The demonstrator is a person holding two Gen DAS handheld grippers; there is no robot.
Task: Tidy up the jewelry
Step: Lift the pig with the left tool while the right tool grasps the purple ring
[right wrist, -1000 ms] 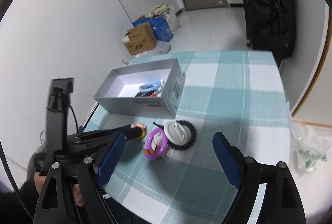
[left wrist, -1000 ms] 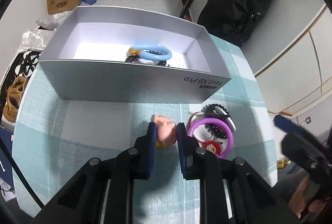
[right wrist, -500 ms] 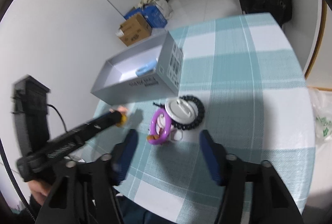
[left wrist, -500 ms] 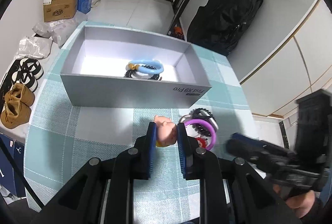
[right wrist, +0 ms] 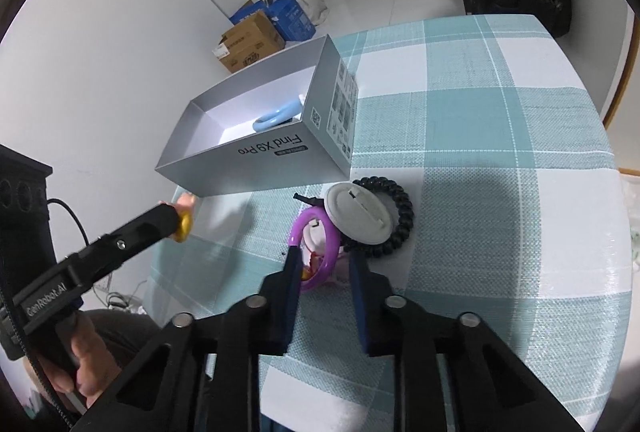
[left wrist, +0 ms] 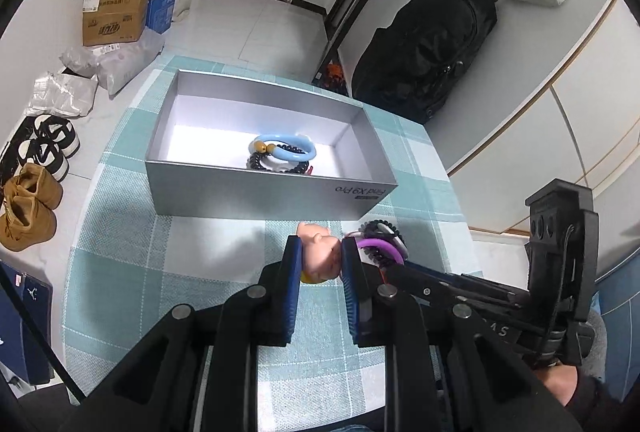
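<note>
My left gripper (left wrist: 320, 260) is shut on a small pink doll-head trinket (left wrist: 320, 252) with a yellow base, held above the checked tablecloth in front of the grey open box (left wrist: 260, 188). The box holds a light blue bangle (left wrist: 286, 148) and a dark bead bracelet (left wrist: 276, 165). My right gripper (right wrist: 323, 264) has its jaws partly closed around the near side of a purple bangle (right wrist: 316, 248) that lies on the cloth. A white round disc (right wrist: 358, 212) and a black coil bracelet (right wrist: 396, 216) lie just behind it. The left gripper also shows in the right wrist view (right wrist: 176, 220).
The box (right wrist: 256, 156) stands at the far left part of the table (right wrist: 500, 152). Beyond the table lie cardboard boxes (left wrist: 114, 16), shoes (left wrist: 28, 208) and a black backpack (left wrist: 432, 44) on the floor.
My left gripper rose and drew back with the trinket. My right gripper moved in to the purple bangle and its jaws narrowed around it.
</note>
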